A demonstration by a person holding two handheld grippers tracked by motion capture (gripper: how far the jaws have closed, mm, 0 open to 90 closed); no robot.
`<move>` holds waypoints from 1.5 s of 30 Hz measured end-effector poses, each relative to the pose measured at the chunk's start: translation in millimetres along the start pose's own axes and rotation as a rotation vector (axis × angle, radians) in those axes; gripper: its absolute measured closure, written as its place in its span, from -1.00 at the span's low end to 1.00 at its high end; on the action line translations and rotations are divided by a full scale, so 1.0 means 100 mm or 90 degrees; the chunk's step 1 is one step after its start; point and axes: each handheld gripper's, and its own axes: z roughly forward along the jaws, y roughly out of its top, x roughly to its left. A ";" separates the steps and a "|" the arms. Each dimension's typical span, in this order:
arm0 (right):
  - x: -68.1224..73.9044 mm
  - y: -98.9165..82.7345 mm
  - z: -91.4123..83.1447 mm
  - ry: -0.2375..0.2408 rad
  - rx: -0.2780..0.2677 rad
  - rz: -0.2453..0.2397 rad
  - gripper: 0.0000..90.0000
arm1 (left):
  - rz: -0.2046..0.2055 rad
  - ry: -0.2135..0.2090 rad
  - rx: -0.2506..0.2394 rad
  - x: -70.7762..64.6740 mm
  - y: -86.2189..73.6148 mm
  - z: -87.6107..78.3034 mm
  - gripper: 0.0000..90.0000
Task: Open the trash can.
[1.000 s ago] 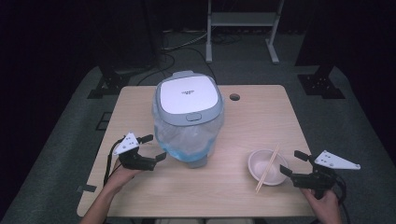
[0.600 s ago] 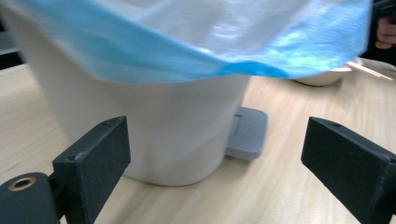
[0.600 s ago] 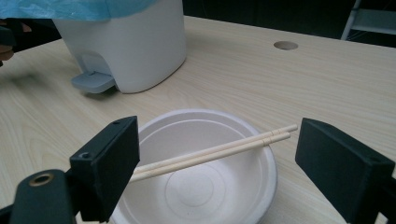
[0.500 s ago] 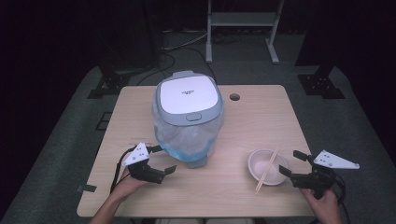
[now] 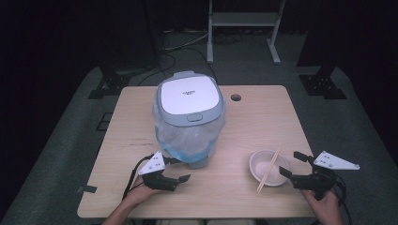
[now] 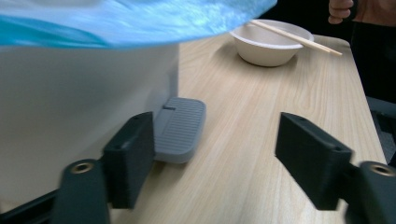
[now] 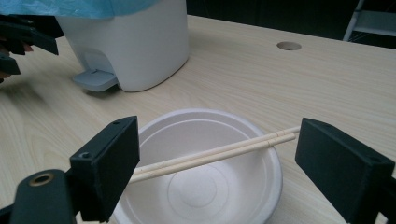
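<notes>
A white pedal bin point(image 5: 187, 117) with a grey-rimmed lid and a blue bag liner point(image 6: 140, 18) stands mid-table. Its grey foot pedal point(image 6: 180, 128) sticks out at the front. My left gripper point(image 5: 180, 179) lies low on the table just before the pedal, pointing right. Its jaws have just been closing, still stand apart, and grip nothing; the pedal lies just ahead beside the left jaw. My right gripper point(image 7: 224, 168) is open and faces a white bowl point(image 7: 205, 186) with a pair of chopsticks point(image 7: 215, 154) laid across it; its jaws touch neither.
The wooden table point(image 5: 263, 122) has a round cable hole point(image 5: 235, 97) behind the bin. The bowl point(image 5: 268, 167) sits at the front right. Dark floor, a metal stand and cables lie beyond the far edge.
My left gripper has slid from the bin's left side toward the near edge and rightward, ending in front of the pedal, and its jaws stand narrower. The right gripper has stayed put.
</notes>
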 end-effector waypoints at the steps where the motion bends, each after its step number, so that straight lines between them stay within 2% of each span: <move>1: 0.00 0.00 0.00 0.001 -0.001 0.000 -0.72 | 0.001 -0.001 0.000 0.00 0.00 0.02 -0.16; 5: 0.01 0.00 0.01 0.002 -0.002 0.000 -0.72 | 0.003 0.001 -0.002 -0.02 0.04 0.11 0.06; 9: 0.01 -0.01 0.02 0.003 -0.003 -0.003 -0.72 | -0.002 0.020 0.004 -0.02 0.08 0.22 0.30; 12: 0.02 -0.01 0.02 0.005 -0.003 -0.005 -0.72 | 0.002 0.030 0.017 -0.02 0.09 0.32 0.42; 15: 0.02 -0.01 0.02 0.006 -0.004 -0.005 -0.72 | 0.013 0.050 0.026 -0.03 0.11 0.41 0.51; 19: 0.02 -0.01 0.02 0.008 -0.004 -0.006 -0.72 | 0.014 0.075 0.034 -0.02 0.12 0.50 0.55; 21: 0.02 -0.02 0.02 0.010 -0.003 -0.006 -0.72 | 0.032 0.086 0.041 0.00 0.12 0.53 0.56; 27: 0.03 -0.02 0.04 0.014 -0.001 -0.009 -0.72 | 0.028 0.109 0.062 0.03 0.09 0.59 0.56; 29: 0.03 -0.02 0.04 0.015 0.001 -0.010 -0.72 | 0.025 0.112 0.054 0.03 0.08 0.59 0.56; 34: 0.03 -0.02 0.04 0.017 0.006 -0.010 -0.72 | 0.034 0.129 0.060 0.00 0.08 0.60 0.53; 40: 0.04 -0.01 0.05 0.024 0.015 -0.007 -0.72 | 0.037 0.131 0.071 0.00 0.08 0.62 0.52; 45: 0.04 0.00 0.04 0.029 0.014 -0.006 -0.72 | 0.030 0.125 0.080 0.03 0.08 0.62 0.54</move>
